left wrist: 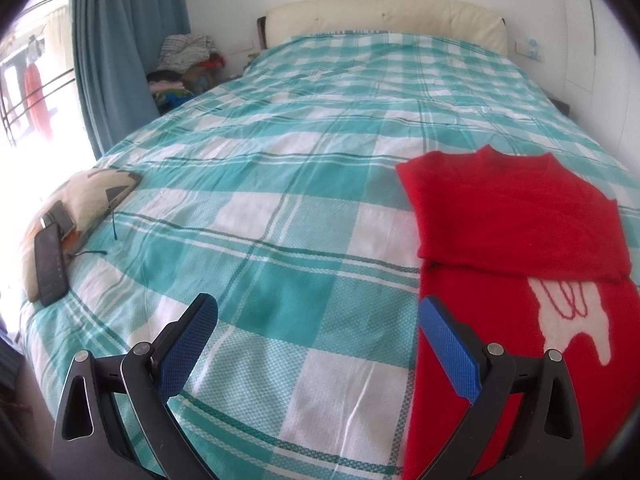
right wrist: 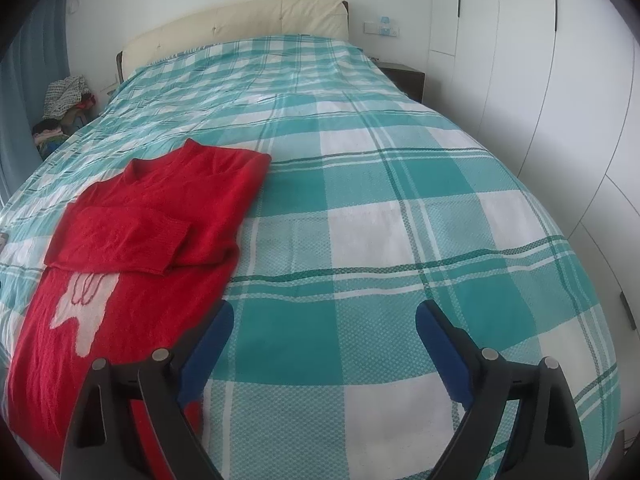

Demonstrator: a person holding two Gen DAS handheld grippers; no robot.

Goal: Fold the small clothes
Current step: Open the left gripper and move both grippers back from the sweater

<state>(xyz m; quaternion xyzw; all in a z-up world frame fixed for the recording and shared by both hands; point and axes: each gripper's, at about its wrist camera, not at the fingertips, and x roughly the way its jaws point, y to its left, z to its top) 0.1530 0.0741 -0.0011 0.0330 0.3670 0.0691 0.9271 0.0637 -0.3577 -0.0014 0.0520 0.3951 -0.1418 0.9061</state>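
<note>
**Both jaws spread wide, sweater half folded on the bed**

Jaws of the left gripper (left wrist: pixel 318 334) and right gripper (right wrist: pixel 325 330) stand spread with nothing between them, flanking the red sweater (left wrist: pixel 516 224), which lies flat on the checked bedspread (left wrist: pixel 280 168). Its sleeves are already folded across the chest; the lower body with the white motif (left wrist: pixel 572 320) lies unfolded. It looks like a soft, light, fuzzy knit that should drape and cling rather than slip, so pinching the two hem corners seems the best hold. Outward, a cushion (left wrist: pixel 80 200) carries a dark phone-like device (left wrist: pixel 50 268). No containers show; a heap of clothes (left wrist: pixel 184 64) sits beside the headboard (left wrist: pixel 384 16).
</note>
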